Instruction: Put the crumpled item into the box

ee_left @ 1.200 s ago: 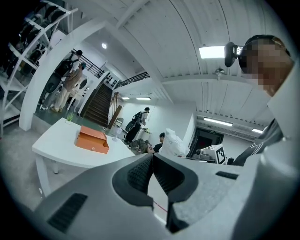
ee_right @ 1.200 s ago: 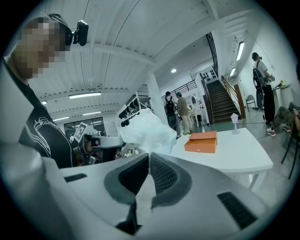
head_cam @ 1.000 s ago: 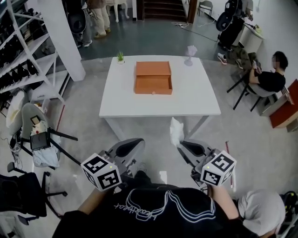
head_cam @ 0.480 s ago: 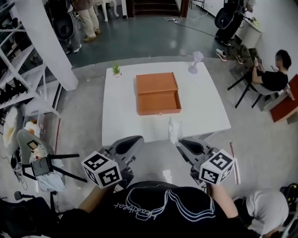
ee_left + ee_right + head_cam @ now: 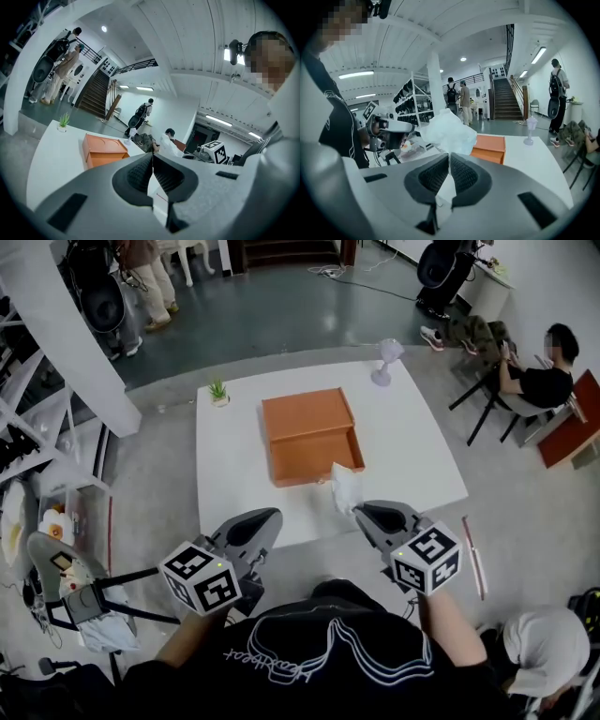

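- Shirt (image 5: 309,662), black, nearest the head camera, with white script across it, too warped to read
- Marker cubes on both grippers, faced with black-and-white square patterns
- Left gripper (image 5: 267,517) (image 5: 153,154) held short of the table's near edge, ribbed pads pressed together with nothing between them
- Right gripper (image 5: 359,512) (image 5: 448,154) beside it, clamped narrow on the lower end of the crumpled item (image 5: 344,486) (image 5: 450,133)
- Crumpled item white and thin, like tissue or plastic film, standing up out of the right gripper's jaws, held above the near part of the table and just beside the near right corner of the box in the head view
- Table (image 5: 234,484), white and square
- Box (image 5: 309,432) (image 5: 103,150) (image 5: 490,145), orange, at the table's middle, open, with the shallow hollow on the near side and the flat lid lying on the far side; no readable label on it
- Small green plant (image 5: 217,390) (image 5: 63,122) in a white pot at the far left corner
- Pale goblet-shaped thing (image 5: 384,360) (image 5: 529,126) near the far right corner
- Seated person (image 5: 539,381) in black beyond the table on the right
- Staircase (image 5: 506,101) at the far end of the room
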Demonstrator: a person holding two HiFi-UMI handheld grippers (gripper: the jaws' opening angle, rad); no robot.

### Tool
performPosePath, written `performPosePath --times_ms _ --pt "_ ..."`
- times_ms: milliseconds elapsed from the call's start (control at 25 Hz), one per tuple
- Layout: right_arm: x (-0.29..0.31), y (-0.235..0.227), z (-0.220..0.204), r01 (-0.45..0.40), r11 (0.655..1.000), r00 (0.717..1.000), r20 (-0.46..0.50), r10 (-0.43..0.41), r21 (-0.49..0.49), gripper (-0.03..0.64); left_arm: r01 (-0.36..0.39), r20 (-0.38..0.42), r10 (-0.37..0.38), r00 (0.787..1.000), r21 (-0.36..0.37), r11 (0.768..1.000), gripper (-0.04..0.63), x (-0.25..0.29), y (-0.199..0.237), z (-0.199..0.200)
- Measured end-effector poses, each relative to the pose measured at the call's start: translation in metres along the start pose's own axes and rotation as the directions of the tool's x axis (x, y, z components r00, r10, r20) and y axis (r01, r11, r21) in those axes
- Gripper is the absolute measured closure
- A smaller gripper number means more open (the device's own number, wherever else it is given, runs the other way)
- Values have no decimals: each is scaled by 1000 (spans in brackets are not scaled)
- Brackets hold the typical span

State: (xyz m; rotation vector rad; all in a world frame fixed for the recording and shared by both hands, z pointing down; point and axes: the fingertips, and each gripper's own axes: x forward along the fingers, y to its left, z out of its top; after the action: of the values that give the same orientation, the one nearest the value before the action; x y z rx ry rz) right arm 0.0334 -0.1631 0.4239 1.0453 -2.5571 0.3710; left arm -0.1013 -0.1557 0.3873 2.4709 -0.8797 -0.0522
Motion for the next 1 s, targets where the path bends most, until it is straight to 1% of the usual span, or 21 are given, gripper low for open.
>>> performPosePath --times_ms 200,360,560,640,760,920,1000 --pt "21 -19 4 -1 999 999 -50 -1 -46 600 -27 -9 26 1000 -8 1000 589 8 18 4" --pt "45 -36 3 -10 996 994 -111 0 -85 600 -59 -10 59 998 -22 998 589 14 37 10" --pt "82 -59 -7 -73 991 976 -211 47 -115 600 -108 1 108 994 -74 991 589 24 70 21" --pt "97 -70 -12 -88 987 967 -250 53 -132 600 -129 7 130 991 -90 988 589 29 85 26" --pt "121 -86 -23 -101 974 947 -320 31 -202 600 -159 8 160 987 -106 982 589 34 102 30" --pt "146 -108 -37 -129 951 918 -397 7 -282 600 -188 19 192 981 -129 974 589 45 119 34" --pt "155 -118 -45 -156 929 896 -444 -10 -336 598 -195 23 200 980 -133 972 589 52 124 34"
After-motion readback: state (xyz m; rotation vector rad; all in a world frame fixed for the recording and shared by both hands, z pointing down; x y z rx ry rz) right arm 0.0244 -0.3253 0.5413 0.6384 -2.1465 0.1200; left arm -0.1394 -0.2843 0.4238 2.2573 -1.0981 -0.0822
